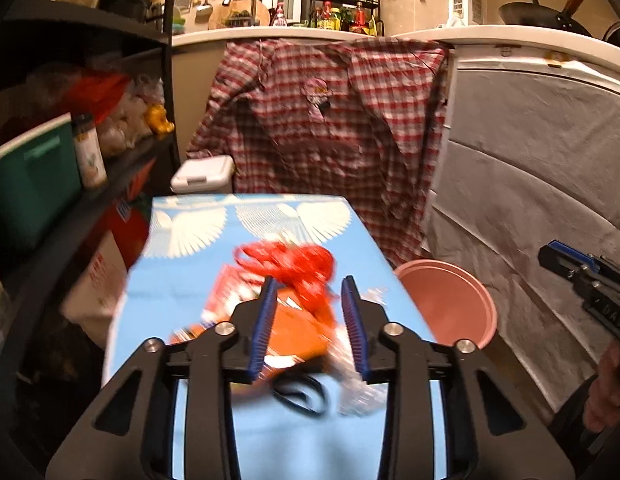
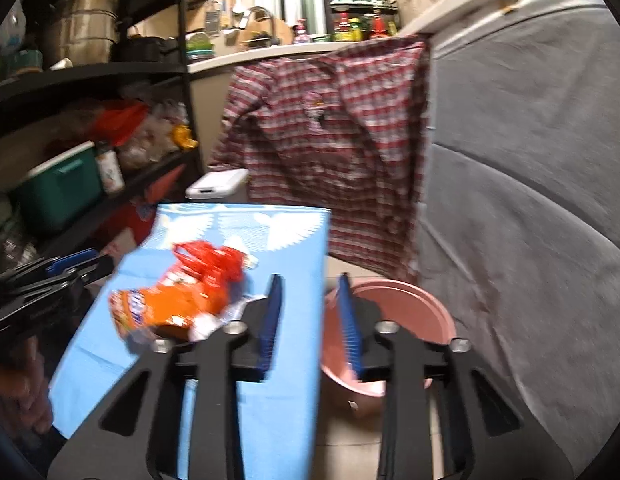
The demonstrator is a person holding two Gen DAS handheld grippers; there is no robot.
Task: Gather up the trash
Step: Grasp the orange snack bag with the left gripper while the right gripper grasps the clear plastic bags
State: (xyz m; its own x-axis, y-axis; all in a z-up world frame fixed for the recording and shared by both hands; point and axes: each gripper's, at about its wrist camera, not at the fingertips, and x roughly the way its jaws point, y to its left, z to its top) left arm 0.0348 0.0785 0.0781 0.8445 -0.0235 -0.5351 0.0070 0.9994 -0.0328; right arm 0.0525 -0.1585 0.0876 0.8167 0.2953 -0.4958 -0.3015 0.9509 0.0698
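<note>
On the blue desk (image 1: 182, 292), a heap of trash near the middle: an orange snack wrapper (image 1: 294, 332) with a red net bag (image 1: 298, 264) on its far end and a crinkled clear wrapper (image 1: 358, 384) at its right, all blurred. Just nearer than the wrapper, a thin black loop (image 1: 298, 392) flat on the desk; impossible to tell what kind of thing.

Directly above the trash heap, the left gripper (image 1: 310, 308), jaws apart and holding nothing, blue pads either side of the orange wrapper as seen from the left wrist. Whether touching the wrapper or hovering over it, cannot tell through the blur.

To the right of the trash heap, the right gripper (image 2: 310, 320), jaws also apart and empty, straddling the desk's right edge: one pad over the blue surface, the other over the pink bucket (image 2: 426, 312). Orange wrapper (image 2: 170, 308) and red net bag (image 2: 210, 260) well left of these jaws, outside the gap.

Beside the desk's right edge, lower down on the tiled floor, the pink bucket (image 1: 450, 300), mouth open upward. Beyond the desk's far edge, a red plaid shirt (image 1: 334, 120) draped down from a white counter. At the desk's far left corner, a white lidded bin (image 1: 202, 176); left of the desk, a black shelf rack (image 1: 110, 168) with a green cooler.
</note>
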